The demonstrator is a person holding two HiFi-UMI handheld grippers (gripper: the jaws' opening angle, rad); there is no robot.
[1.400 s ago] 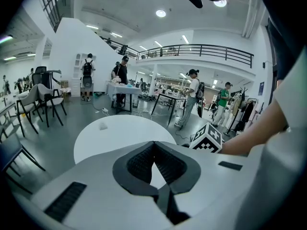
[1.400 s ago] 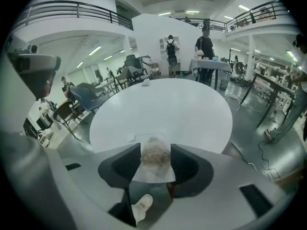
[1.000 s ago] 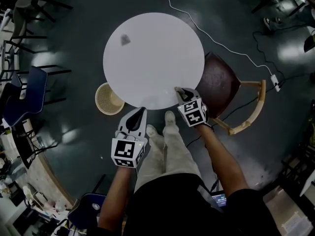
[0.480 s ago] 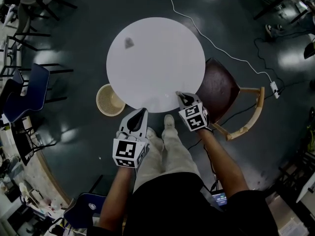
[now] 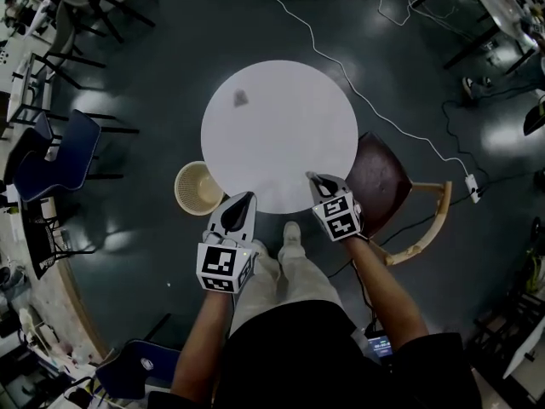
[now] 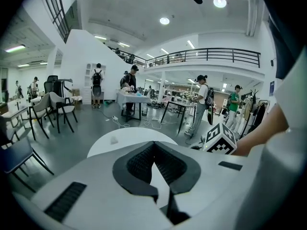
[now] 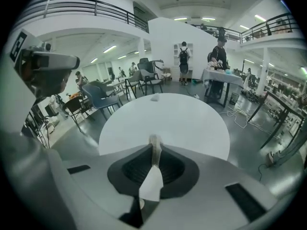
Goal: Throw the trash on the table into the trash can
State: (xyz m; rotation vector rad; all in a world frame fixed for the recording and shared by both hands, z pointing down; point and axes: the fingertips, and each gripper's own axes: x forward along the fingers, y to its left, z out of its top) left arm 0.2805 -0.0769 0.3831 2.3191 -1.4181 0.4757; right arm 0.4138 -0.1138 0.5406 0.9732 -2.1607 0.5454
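The right gripper (image 5: 315,179) is clenched on a thin paper scrap (image 7: 154,161) at the near edge of the table (image 5: 281,135). The left gripper (image 5: 245,199) is pinched together, empty. I'd hold that squeeze firm and release only once squarely over the basket (image 5: 196,187). Another crumpled bit (image 5: 241,99) lies across the table.

Both forearms reach forward, left gripper (image 5: 246,198) with jaws together, right gripper (image 5: 312,178) pinching a thin scrap (image 7: 154,152).
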